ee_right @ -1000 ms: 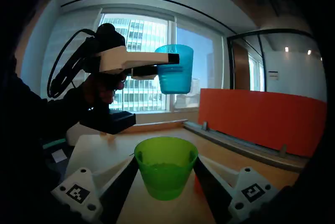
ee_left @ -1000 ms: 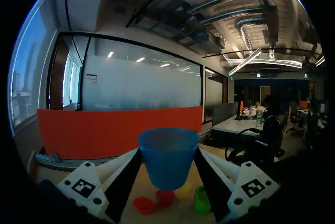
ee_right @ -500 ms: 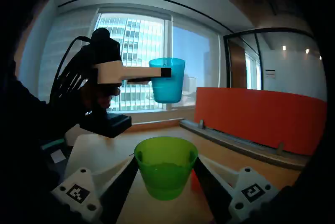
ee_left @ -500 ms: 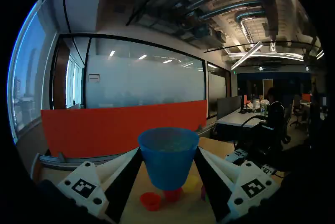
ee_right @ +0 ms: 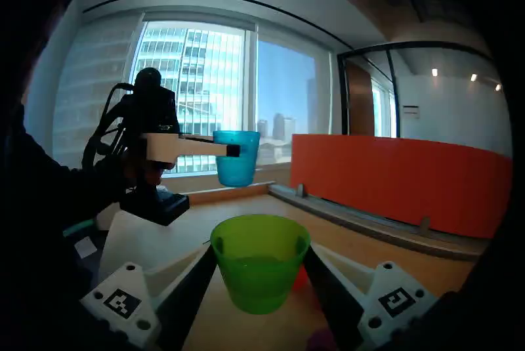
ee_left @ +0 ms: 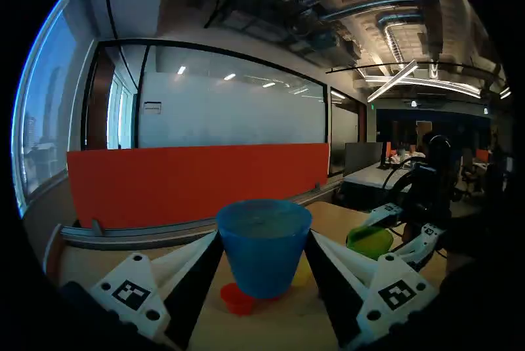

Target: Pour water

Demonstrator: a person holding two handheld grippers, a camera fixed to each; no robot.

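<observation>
Blue cup: upright, pinched between both fingers of the left hand-held gripper.
Green cup: clamped likewise in the right hand-held gripper, with some liquid inside.
Progress: neither cup was tilted and they were apart, so the pour looked not yet begun.
Left gripper view: a red cup sat on the surface below the blue cup.
Right gripper view: the blue cup hung ahead-left, higher than the green rim.

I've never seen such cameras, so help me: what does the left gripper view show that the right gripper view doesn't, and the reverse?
Left gripper view: ceiling pipes and an office with a seated person. Right gripper view: the window and tall buildings full on, a sliver at the left gripper view's edge. Both: the left gripper holding a blue plastic cup, the right gripper holding a green translucent plastic cup, the orange partition panel and the wooden table.
</observation>
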